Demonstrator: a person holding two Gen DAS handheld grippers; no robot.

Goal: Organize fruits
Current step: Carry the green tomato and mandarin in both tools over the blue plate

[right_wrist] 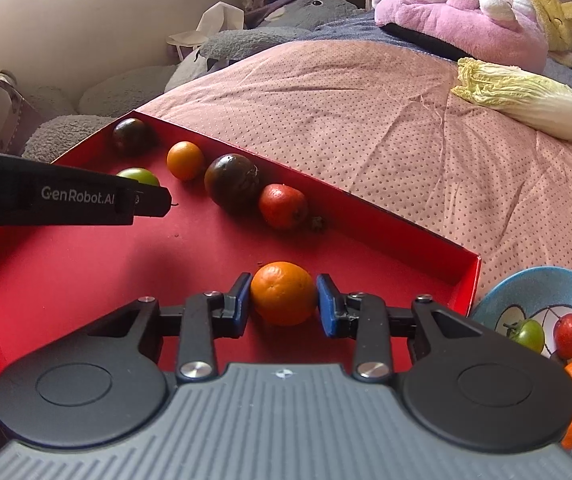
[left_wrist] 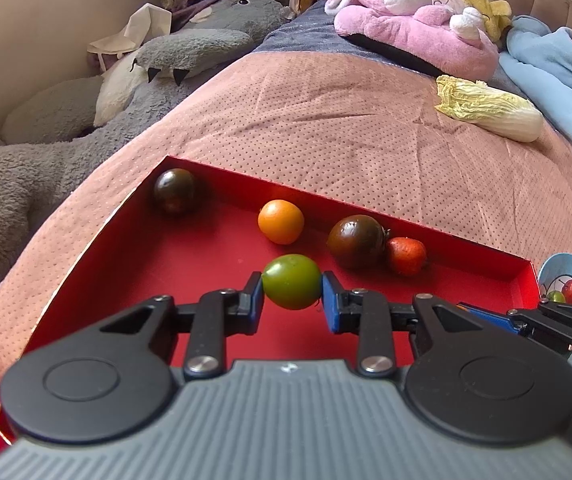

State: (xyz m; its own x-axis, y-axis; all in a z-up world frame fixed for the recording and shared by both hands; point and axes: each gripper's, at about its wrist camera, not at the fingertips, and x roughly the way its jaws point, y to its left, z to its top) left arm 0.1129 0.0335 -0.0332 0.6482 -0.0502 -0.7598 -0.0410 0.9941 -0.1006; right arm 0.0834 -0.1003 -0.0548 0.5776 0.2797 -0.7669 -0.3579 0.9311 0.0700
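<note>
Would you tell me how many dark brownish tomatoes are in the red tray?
2: one dark tomato in the red tray's far corner, another along the far wall beside the red fruit.

light: bright, soft daylight | shadows: faint | focus: sharp | edges: strong fisheye bending, dark corners

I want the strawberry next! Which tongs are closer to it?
Right. The right tongs, shut on an orange, sit just in front of the strawberry. The left tongs, holding a green tomato, are farther left.
</note>
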